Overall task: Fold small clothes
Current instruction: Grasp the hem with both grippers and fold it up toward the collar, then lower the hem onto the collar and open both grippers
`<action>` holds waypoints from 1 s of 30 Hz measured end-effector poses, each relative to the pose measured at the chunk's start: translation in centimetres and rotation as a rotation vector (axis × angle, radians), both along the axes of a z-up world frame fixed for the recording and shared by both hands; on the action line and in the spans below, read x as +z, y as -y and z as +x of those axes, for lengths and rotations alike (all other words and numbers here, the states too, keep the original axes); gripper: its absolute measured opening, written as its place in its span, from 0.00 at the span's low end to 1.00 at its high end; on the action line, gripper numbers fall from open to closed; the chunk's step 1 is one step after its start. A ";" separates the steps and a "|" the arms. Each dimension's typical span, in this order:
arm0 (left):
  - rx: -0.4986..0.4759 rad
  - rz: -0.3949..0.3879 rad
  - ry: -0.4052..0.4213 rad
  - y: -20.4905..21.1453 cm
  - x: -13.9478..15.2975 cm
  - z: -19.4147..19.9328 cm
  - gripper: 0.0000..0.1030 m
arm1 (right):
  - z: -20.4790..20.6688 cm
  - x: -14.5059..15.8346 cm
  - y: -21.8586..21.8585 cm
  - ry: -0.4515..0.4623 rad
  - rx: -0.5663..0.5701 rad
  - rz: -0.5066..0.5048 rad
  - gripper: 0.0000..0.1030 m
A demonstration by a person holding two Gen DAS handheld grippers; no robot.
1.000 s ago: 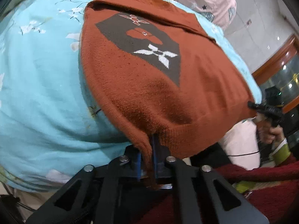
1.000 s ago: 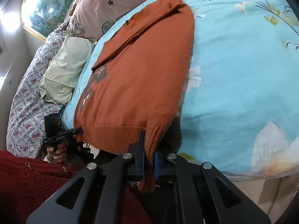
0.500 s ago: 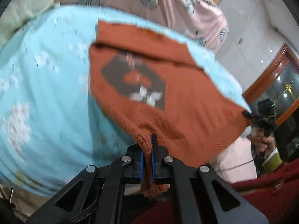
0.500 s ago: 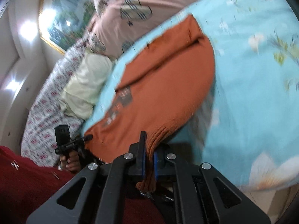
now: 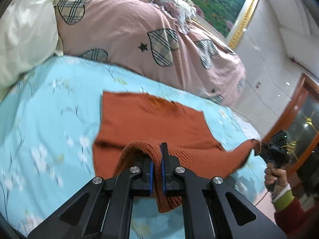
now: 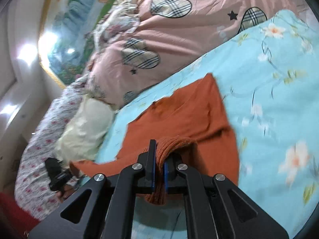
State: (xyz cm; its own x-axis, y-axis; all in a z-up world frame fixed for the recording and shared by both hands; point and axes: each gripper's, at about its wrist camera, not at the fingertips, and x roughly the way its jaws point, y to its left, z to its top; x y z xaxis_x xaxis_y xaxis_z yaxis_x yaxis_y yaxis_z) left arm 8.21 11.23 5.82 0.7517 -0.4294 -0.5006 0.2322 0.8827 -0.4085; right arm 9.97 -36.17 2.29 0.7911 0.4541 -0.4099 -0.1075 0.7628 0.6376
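A rust-orange knit sweater (image 5: 151,117) lies on the light blue flowered bedspread (image 5: 49,103), its lower half lifted and carried over the upper half. My left gripper (image 5: 157,159) is shut on the ribbed hem at one corner. My right gripper (image 6: 159,159) is shut on the hem's other corner, and the sweater (image 6: 185,109) spreads out beyond it. From the left wrist view the right gripper (image 5: 273,151) shows at the far right, held by a hand, with the hem stretched to it. The dark chest pattern is hidden under the raised fabric.
A pink quilt with plaid hearts (image 5: 129,25) lies piled at the bed's far side, with a pale yellow pillow (image 5: 24,35) beside it. A framed landscape painting (image 5: 221,2) hangs on the wall. A flowered sheet (image 6: 39,155) covers the bed's far edge.
Both grippers have risen and moved toward the sweater's collar, carrying the hem up off the bed edge. The lower half now folds over and covers the chest pattern.
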 end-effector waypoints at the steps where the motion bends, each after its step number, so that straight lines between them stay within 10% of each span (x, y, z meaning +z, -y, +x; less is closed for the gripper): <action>1: 0.010 -0.001 0.004 -0.1 0.1 1.3 0.04 | 1.3 0.0 0.0 -0.008 -0.008 -0.013 0.07; 18: 0.118 0.070 -0.138 -0.9 -6.0 19.9 0.04 | 17.5 -5.7 1.5 -0.209 -0.077 -0.106 0.07; 30: 0.132 0.072 -0.263 -0.9 -10.4 22.7 0.16 | 15.9 -5.7 1.8 -0.224 -0.154 -0.174 0.22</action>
State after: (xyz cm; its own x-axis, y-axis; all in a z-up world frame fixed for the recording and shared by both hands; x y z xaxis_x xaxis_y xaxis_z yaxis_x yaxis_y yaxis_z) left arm 30.95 12.15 -4.55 0.6394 -0.2927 -0.7110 0.0080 0.9272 -0.3745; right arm 25.85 -37.99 -3.40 0.7264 0.2437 -0.6426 0.1461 0.8589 0.4908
